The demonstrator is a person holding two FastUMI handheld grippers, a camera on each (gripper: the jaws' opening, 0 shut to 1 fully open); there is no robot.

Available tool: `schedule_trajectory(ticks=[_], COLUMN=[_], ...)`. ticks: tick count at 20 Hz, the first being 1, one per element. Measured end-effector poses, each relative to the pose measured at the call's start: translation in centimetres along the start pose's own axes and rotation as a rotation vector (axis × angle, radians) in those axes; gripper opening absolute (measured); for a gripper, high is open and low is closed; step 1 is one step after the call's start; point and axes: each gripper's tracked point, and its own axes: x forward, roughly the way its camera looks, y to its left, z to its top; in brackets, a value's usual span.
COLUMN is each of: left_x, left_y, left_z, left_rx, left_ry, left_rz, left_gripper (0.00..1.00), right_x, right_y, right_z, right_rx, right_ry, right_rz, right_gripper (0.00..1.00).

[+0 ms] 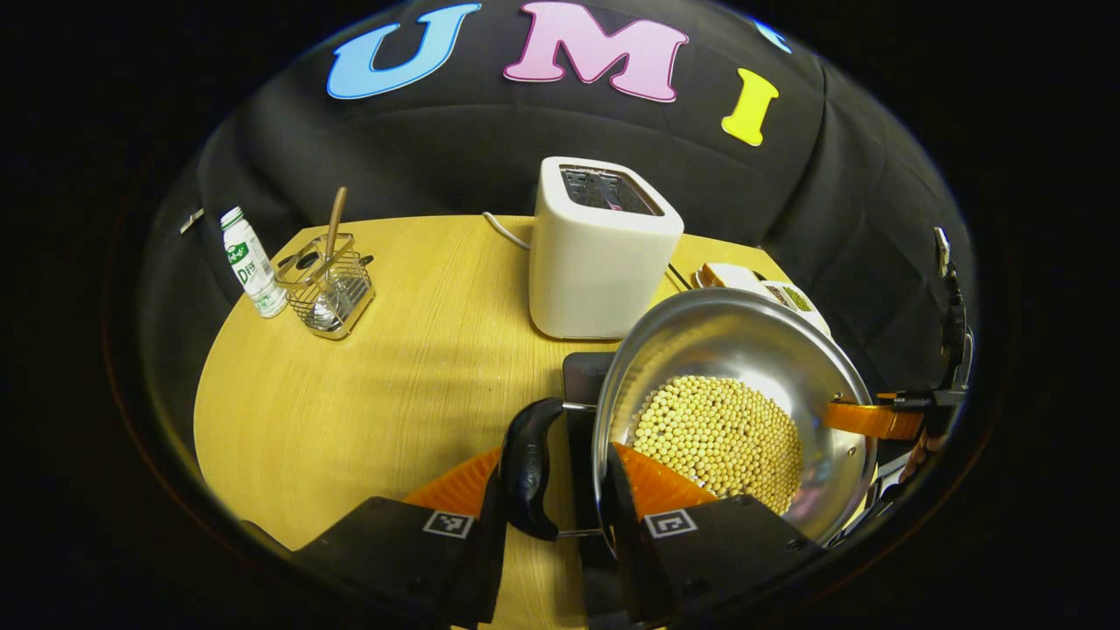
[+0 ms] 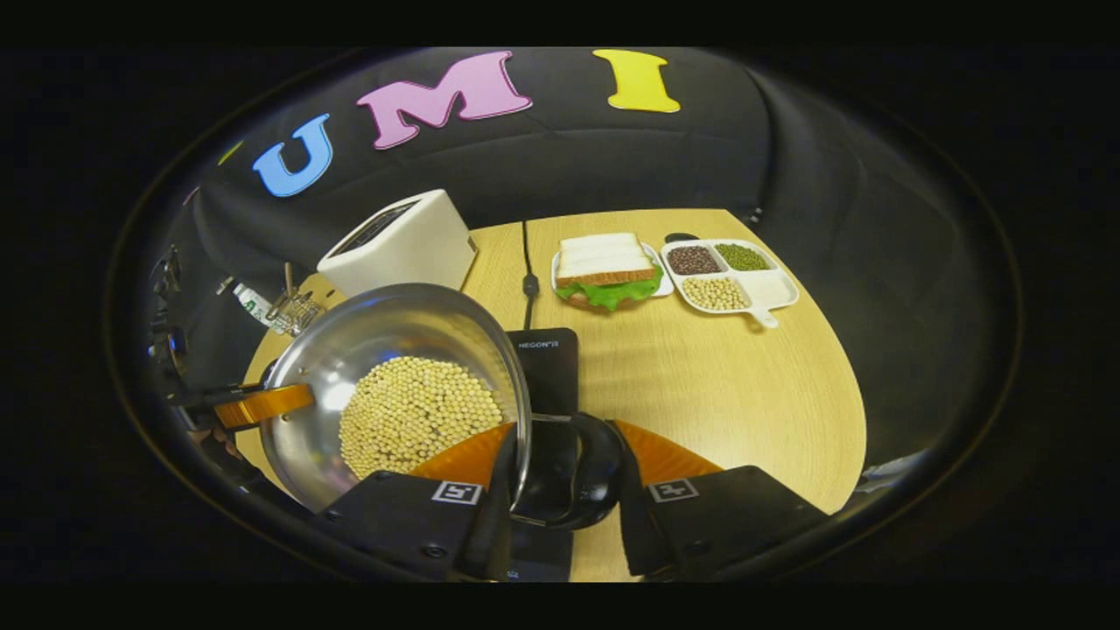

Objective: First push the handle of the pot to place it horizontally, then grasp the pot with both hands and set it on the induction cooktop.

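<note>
A: In the left gripper view, the left tongs [image 1: 560,490] are clenched on the pot [image 1: 731,411] by its left handle [image 1: 529,468], with the cooktop [image 1: 584,372] just beyond.

B: In the right gripper view, the right tongs [image 2: 560,481] are clamped on the right handle [image 2: 573,477]; the pot [image 2: 394,394] hangs tilted beside the cooktop [image 2: 547,363], not yet seated.

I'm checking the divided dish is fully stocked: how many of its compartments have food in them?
3 in the white divided dish: dark beans back left, green beans back right, pale beans front left. The front right section looks bare.
</note>
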Motion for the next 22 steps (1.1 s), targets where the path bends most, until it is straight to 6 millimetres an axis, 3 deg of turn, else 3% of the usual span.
schedule_trajectory(ticks=[5,8,10,11,12,13,14,22], left_x=[0.1,0.0,-0.1,0.0,-0.1,-0.3,-0.3,-2.1], left_y=[0.0,-0.2,-0.6,-0.6,-0.7,-0.4,-0.1,0.8], left_z=[0.2,0.1,0.1,-0.1,-0.1,-0.2,-0.4,0.4], left_rx=[-0.004,0.006,0.005,0.001,-0.006,-0.009,-0.009,0.003], left_ry=[-0.006,-0.005,-0.018,-0.022,-0.019,-0.017,-0.015,-0.046], left_rz=[-0.004,-0.017,-0.035,-0.042,-0.040,-0.032,-0.022,0.012], left_gripper=[0.58,0.60,0.78,0.89,0.99,0.95,0.96,0.96], right_x=[0.0,0.1,0.1,0.1,0.0,0.0,-0.1,-1.6], right_y=[0.0,0.1,0.7,0.6,0.5,0.3,0.2,-0.2], right_z=[0.0,-0.1,-0.5,-0.6,-0.4,-0.2,0.0,1.5], right_rx=[0.016,0.023,0.025,0.020,0.014,0.010,0.012,0.055], right_ry=[0.005,0.014,0.029,0.028,0.019,0.007,-0.002,-0.070], right_rz=[-0.003,-0.008,0.005,0.005,-0.004,-0.013,-0.021,-0.059], right_gripper=[0.53,0.63,0.75,0.97,0.99,0.94,0.99,0.99])
